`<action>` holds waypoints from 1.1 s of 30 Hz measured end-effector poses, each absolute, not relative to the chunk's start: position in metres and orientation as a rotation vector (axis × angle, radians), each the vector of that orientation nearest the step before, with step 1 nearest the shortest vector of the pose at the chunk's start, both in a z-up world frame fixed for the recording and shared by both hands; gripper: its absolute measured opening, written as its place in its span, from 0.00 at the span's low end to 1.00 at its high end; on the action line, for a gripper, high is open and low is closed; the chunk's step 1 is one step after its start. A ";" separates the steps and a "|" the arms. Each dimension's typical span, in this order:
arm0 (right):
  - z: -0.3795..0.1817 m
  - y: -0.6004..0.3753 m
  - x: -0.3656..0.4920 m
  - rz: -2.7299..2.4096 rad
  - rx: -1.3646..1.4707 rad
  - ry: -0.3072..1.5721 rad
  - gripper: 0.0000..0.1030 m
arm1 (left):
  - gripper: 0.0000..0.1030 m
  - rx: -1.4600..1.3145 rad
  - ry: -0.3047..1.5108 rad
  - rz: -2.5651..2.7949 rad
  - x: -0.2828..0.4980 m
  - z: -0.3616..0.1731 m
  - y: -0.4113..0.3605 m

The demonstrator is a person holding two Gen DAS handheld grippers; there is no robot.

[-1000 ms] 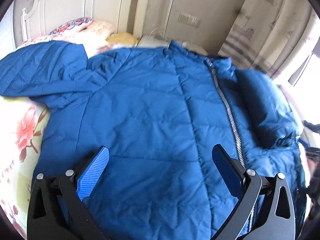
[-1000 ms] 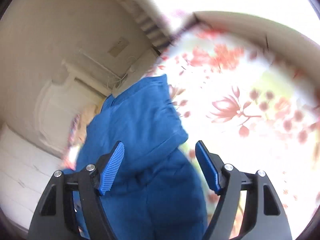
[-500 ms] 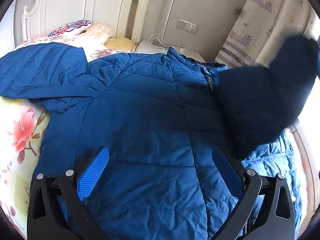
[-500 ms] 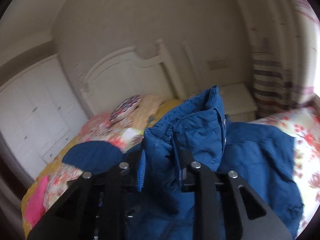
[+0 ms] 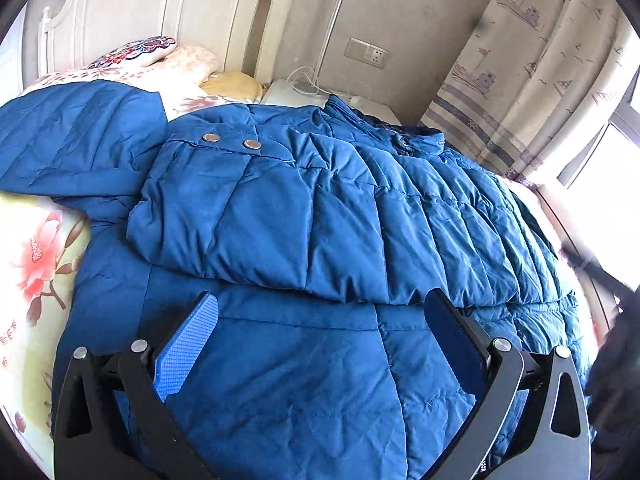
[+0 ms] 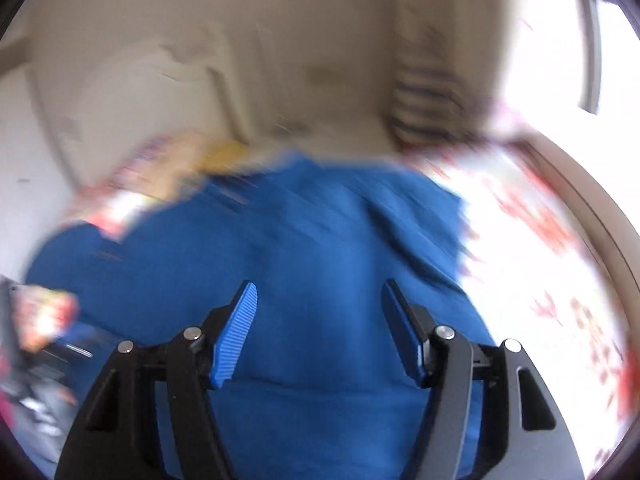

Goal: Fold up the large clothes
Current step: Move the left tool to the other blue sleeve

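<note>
Jacket (image 5: 320, 216), blue and quilted, spread on floral bedspread (image 5: 36, 256), one sleeve (image 5: 280, 208) folded across its front. Left gripper (image 5: 320, 336) above hem, jaws wide apart, empty. Right gripper (image 6: 318, 328) just reopened, gripping nothing, over blurred jacket.

A quilted blue jacket (image 5: 320, 216) of smooth, faintly sheeny padded cloth, stitched in channels and creased, lies on a matt floral-print cotton bedsheet (image 5: 36, 248). Two shiny metal snap buttons (image 5: 228, 141) catch the light on its cuff. The left gripper (image 5: 320, 340) shows matt black plastic arms, bright metal pins and blue rubbery pads with a fine ribbed texture; the right gripper (image 6: 318, 332) looks the same. Behind, a painted wooden headboard (image 5: 168, 20) has a satin cream finish beside a thin printed cloth curtain (image 5: 532, 60).
</note>
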State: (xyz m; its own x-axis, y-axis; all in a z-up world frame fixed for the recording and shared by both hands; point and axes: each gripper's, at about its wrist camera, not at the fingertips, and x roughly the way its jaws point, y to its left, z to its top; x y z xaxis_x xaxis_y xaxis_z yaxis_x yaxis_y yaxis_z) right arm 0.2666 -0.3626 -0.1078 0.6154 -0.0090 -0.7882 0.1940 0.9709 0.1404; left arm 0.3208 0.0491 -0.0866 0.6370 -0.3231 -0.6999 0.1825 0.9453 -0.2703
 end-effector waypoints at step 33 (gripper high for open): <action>-0.125 -0.402 0.255 -0.085 0.417 0.831 0.60 | 0.96 0.162 0.900 -0.034 0.399 -0.104 0.009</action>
